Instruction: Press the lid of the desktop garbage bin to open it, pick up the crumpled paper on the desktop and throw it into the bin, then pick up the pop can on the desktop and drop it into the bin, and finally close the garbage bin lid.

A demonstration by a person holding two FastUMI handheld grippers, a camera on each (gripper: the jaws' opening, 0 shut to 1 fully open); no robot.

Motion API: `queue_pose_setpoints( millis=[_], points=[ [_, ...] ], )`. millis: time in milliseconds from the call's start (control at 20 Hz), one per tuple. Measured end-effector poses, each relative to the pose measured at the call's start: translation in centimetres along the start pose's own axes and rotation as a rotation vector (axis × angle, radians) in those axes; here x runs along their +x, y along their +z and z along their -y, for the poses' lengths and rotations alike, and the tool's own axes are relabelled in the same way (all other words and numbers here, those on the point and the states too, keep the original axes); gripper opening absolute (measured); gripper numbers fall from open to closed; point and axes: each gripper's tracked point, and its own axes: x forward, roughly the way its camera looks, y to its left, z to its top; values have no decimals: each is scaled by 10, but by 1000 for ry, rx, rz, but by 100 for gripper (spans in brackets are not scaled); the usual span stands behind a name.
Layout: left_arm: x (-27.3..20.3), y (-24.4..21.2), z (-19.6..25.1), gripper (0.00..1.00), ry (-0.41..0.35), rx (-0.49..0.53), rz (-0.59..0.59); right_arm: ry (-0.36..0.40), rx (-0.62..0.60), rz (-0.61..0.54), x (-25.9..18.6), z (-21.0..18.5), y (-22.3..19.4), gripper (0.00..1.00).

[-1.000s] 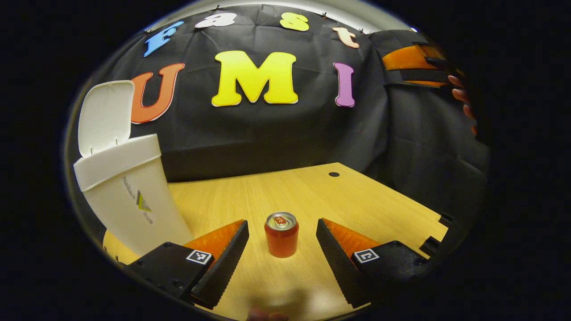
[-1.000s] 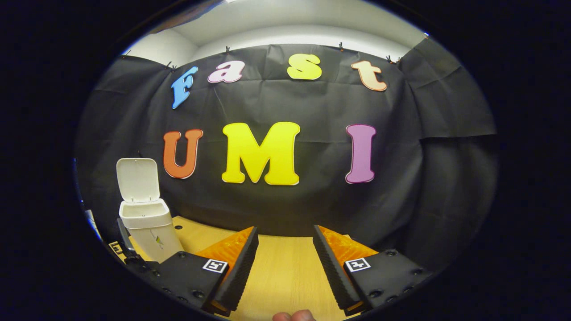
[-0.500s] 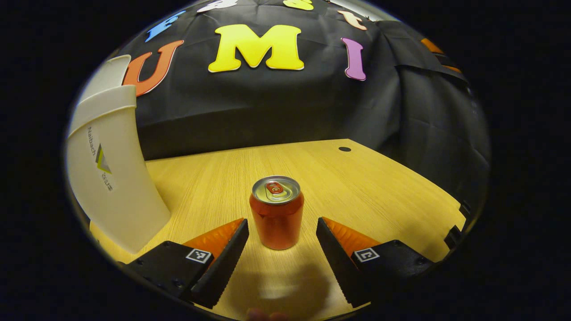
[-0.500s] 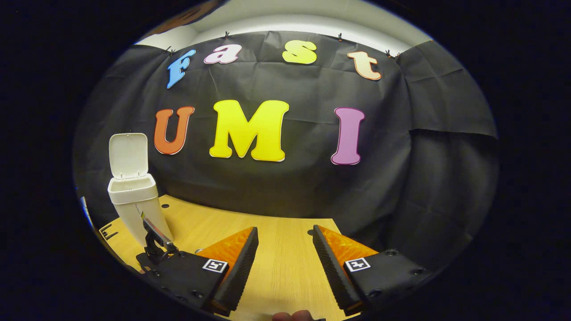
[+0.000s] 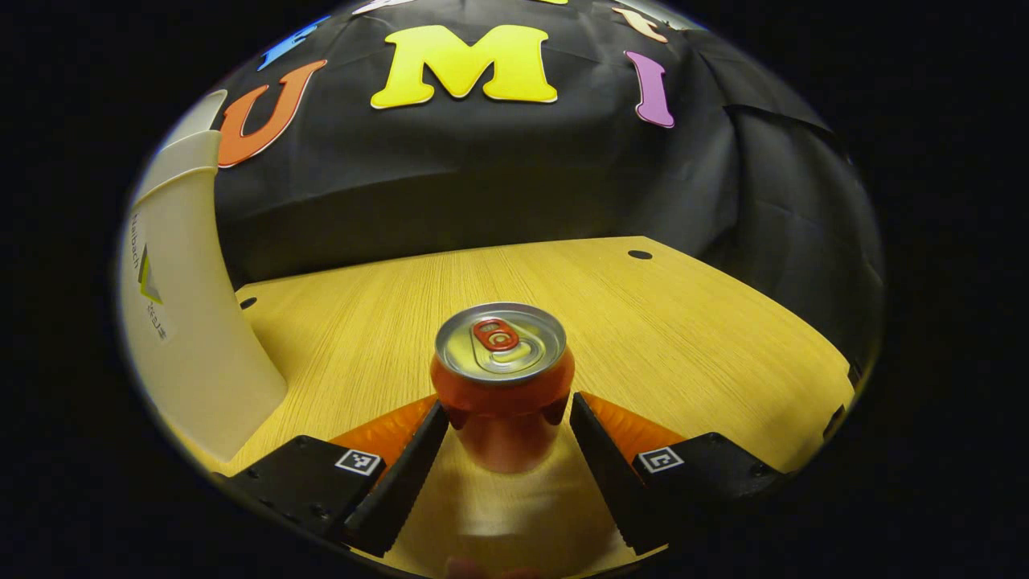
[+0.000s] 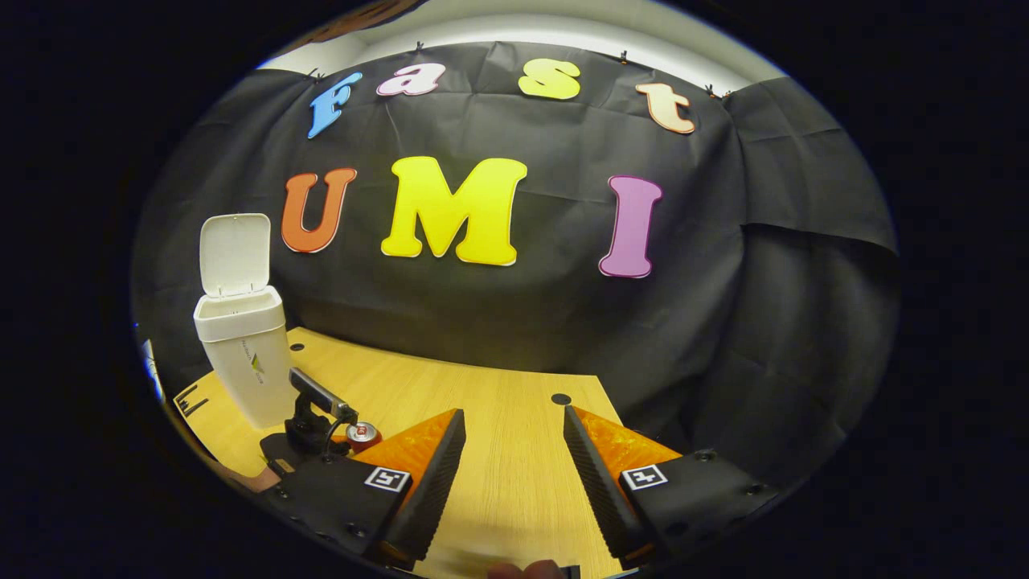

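Note:
A red pop can [image 5: 502,386] with a silver top stands upright on the wooden desktop [image 5: 691,322]. My left gripper [image 5: 508,430] is open, and the can sits between its two fingertips, which flank the can's lower body. The white garbage bin [image 5: 189,322] rises close on the left; in the right gripper view the bin [image 6: 245,354] has its lid [image 6: 235,253] standing up open. That view also has the left gripper [image 6: 309,422] by the can [image 6: 363,434]. My right gripper [image 6: 513,438] hovers open over the desktop [image 6: 498,482] with nothing between its fingers.
The black cloth wall closes off the back of the desk. A small round hole [image 5: 640,255] marks the desktop's far right, and another hole [image 5: 248,303] lies beside the bin. The desk's right edge [image 5: 836,386] is notched.
My left gripper has dropped and advanced, so the can now sits between its fingertips instead of ahead of them. The right gripper view has shifted slightly, bringing the left gripper and can into sight.

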Motion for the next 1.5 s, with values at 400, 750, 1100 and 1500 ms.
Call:
queue_pose_setpoints(
  millis=[400, 750, 1100, 1500],
  points=[
    [-15, 30, -9, 83, 9, -15, 47, -22, 42, -15, -3, 6, 0, 80],
    [-67, 119, -31, 82, 41, -35, 150, 9, 69, 24, -3, -8, 14, 80],
    [-124, 218, -91, 82, 175, -88, 260, 44, 117, 75, 6, -15, 35, 80],
    [-170, 274, -185, 81, 383, -92, 342, 83, 182, 99, 25, -24, 57, 79]
  ],
)
